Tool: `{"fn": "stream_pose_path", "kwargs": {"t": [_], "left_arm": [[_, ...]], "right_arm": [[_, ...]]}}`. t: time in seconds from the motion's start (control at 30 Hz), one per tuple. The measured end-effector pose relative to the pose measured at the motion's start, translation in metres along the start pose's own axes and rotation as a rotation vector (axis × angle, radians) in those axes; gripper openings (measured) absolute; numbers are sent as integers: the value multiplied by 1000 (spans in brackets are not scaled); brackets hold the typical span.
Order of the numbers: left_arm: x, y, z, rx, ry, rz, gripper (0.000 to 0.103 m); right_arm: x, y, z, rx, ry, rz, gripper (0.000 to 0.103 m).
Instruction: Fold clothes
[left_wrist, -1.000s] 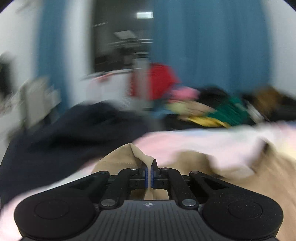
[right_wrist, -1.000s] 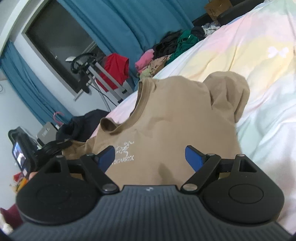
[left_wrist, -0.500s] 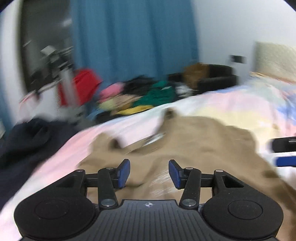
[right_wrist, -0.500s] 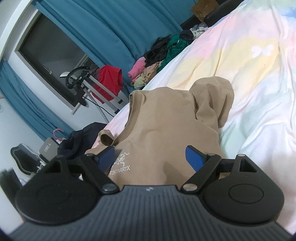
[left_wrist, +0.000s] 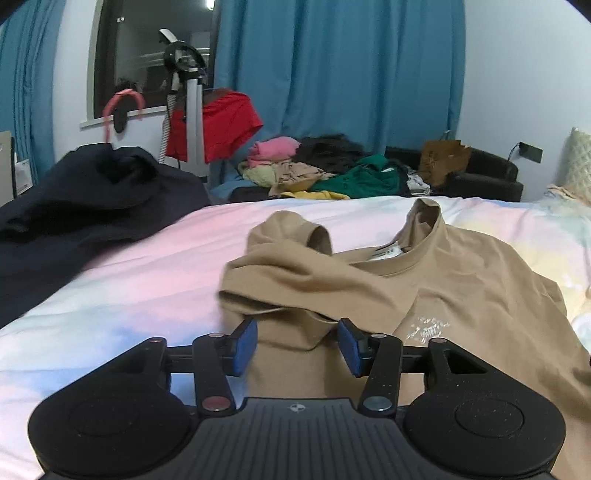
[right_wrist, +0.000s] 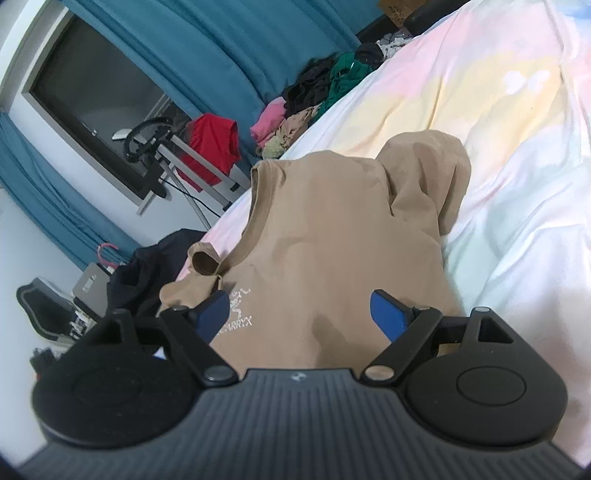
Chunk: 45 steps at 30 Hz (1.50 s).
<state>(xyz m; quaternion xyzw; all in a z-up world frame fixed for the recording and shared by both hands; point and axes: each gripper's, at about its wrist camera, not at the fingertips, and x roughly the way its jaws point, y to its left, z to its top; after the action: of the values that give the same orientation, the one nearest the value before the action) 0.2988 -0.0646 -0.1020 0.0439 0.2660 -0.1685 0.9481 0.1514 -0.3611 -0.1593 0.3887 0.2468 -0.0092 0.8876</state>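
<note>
A tan T-shirt (left_wrist: 424, 291) with a white chest logo lies front up on the pastel bed sheet (left_wrist: 147, 266). Its left sleeve is folded in over the chest. My left gripper (left_wrist: 297, 345) is open and empty, just above the shirt's left side near the folded sleeve. The shirt also shows in the right wrist view (right_wrist: 325, 251), with its right sleeve bunched at the far right. My right gripper (right_wrist: 301, 314) is open and empty, above the shirt's chest by the logo.
A dark navy garment (left_wrist: 85, 199) lies on the bed's left part. A heap of mixed clothes (left_wrist: 314, 170) sits beyond the bed's far edge. A rack with a red garment (left_wrist: 218, 125) stands by the window. A pillow (left_wrist: 578, 158) is at the right.
My left gripper let go of the tan sleeve, opened, and swung right over the shirt. The sleeve now lies folded over the chest. My right gripper stayed open and drifted slightly.
</note>
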Motion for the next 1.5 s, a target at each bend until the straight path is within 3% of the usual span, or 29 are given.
{"fn": "stream_pose_path", "kwargs": {"t": [0.1, 0.13, 0.17, 0.2, 0.37, 0.47, 0.53, 0.6, 0.67, 0.73, 0.9, 0.97, 1.03, 1.17, 1.23, 1.4, 1.5], "left_arm": [[23, -7, 1, 11, 19, 64, 50], [29, -7, 2, -3, 22, 85, 34], [29, 0, 3, -47, 15, 88, 9], [29, 6, 5, -92, 7, 90, 4], [0, 65, 13, -382, -86, 70, 3], [-31, 123, 7, -544, -117, 155, 3], [-43, 153, 0, -483, -82, 325, 4], [-45, 178, -14, -421, 29, 477, 6], [-50, 194, -30, -422, 111, 496, 8], [-68, 193, -40, -406, 107, 509, 12], [-121, 158, -52, -344, 103, 427, 24], [-144, 132, -56, -296, 87, 392, 40], [-174, 100, -61, -267, 57, 356, 46], [-217, 51, -82, -303, 13, 242, 59], [-229, 30, -95, -319, 11, 203, 59], [-240, -6, -112, -278, 23, 140, 67], [-238, -8, -118, -272, 22, 127, 71]], "right_arm": [[4, 0, -2, -13, 14, -4, 85], [5, 1, -3, -18, 19, -7, 85], [7, 1, -3, -22, 24, -9, 85], [8, 1, -4, -23, 29, -10, 85], [12, 4, -6, -40, 46, -9, 85], [14, 9, -8, -71, 45, -6, 85], [16, 13, -9, -93, 49, -4, 85], [18, 15, -10, -105, 57, -1, 85], [19, 15, -12, -114, 64, 1, 85], [20, 16, -13, -123, 70, -1, 85], [20, 24, -17, -168, 68, -8, 85], [18, 28, -19, -196, 68, -9, 85], [15, 32, -21, -224, 67, -9, 85], [8, 39, -24, -276, 64, -8, 85], [-1, 38, -21, -269, 55, 0, 85], [-21, 19, 10, -124, 4, 14, 85], [-20, -10, 42, 7, -36, -11, 85]]}}
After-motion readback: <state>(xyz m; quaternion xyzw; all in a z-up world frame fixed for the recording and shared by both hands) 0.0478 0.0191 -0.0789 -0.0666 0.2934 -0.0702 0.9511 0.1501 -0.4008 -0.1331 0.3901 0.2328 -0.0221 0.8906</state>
